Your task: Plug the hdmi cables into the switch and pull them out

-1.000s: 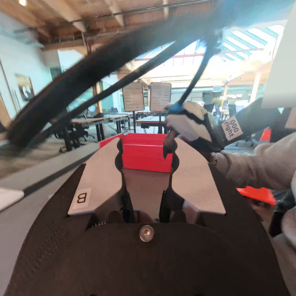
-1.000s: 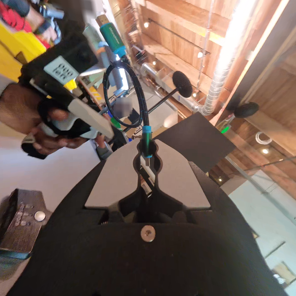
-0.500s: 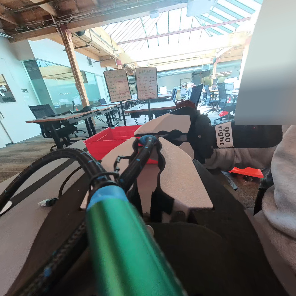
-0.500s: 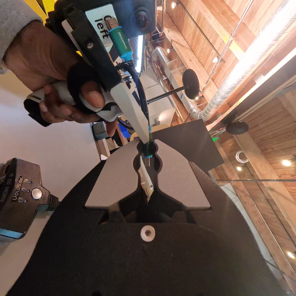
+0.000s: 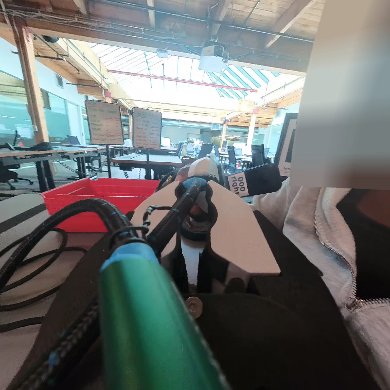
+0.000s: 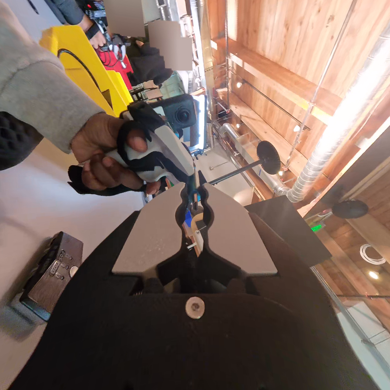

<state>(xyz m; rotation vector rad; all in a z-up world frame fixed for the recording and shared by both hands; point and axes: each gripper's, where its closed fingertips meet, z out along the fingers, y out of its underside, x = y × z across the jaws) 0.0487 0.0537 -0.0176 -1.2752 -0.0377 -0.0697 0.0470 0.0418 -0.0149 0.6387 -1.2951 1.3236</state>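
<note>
A black braided HDMI cable (image 5: 185,202) with green connectors loops over my left gripper. My left gripper (image 5: 193,186) is shut on the cable just behind a blue collar. The cable's other green connector (image 5: 143,316) lies blurred on top of the gripper body. My right gripper (image 6: 193,195) is shut on the small green connector end (image 6: 193,200), tip to tip with the left gripper (image 6: 192,174), which a hand holds. The right gripper also shows in the left wrist view (image 5: 203,168). The dark HDMI switch (image 6: 52,272) lies on the white table at lower left.
A red bin (image 5: 99,200) stands on the table beyond the left gripper, and loose black cables (image 5: 31,263) lie to its left. A yellow bin (image 6: 84,69) and other people are behind the hand. My grey sleeve (image 5: 306,232) is close on the right.
My left gripper went from open to shut on the cable at the right gripper's tips. The cable's free green connector swung down onto the left gripper. The right gripper kept its hold.
</note>
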